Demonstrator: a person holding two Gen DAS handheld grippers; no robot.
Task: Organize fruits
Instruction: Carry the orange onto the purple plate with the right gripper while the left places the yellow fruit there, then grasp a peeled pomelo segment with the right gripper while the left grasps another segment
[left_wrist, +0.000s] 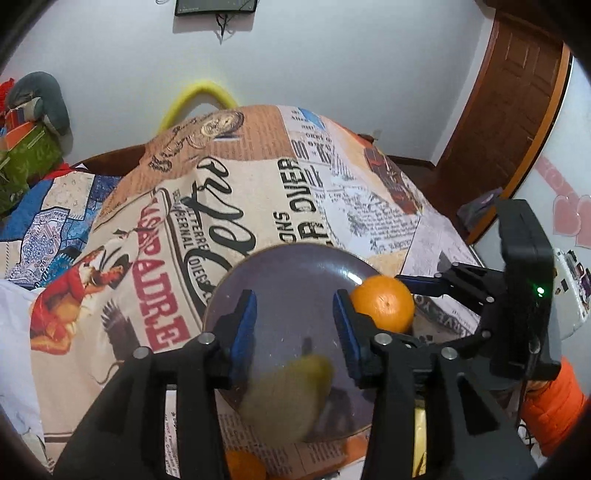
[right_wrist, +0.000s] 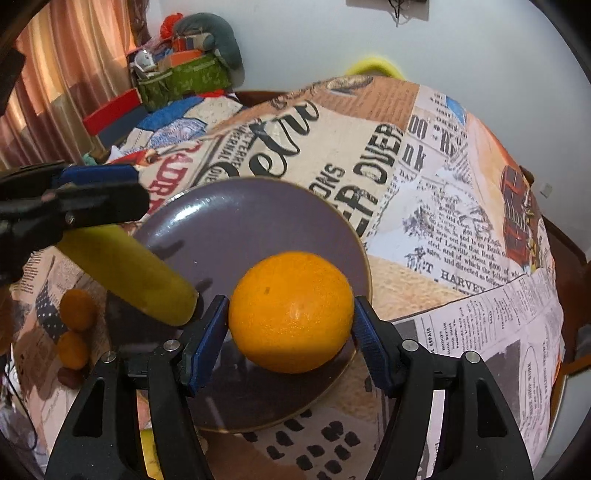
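A purple plate (left_wrist: 280, 273) (right_wrist: 258, 221) lies on a newspaper-print cloth. My right gripper (right_wrist: 291, 325) is shut on a large orange (right_wrist: 291, 312) and holds it over the plate's right side; the orange also shows in the left wrist view (left_wrist: 384, 304). My left gripper (left_wrist: 293, 325) is open above the plate. A yellow-green fruit (left_wrist: 291, 398), blurred, is below its fingers over the plate. In the right wrist view this fruit (right_wrist: 125, 273) hangs just under the left gripper (right_wrist: 74, 199); whether it touches the plate I cannot tell.
Two small oranges (right_wrist: 75, 325) and a dark small fruit (right_wrist: 70, 376) lie on the cloth left of the plate. Another orange (left_wrist: 243, 465) shows at the near edge. Bags and boxes (right_wrist: 184, 70) are piled at the far left. A wooden door (left_wrist: 517, 110) stands right.
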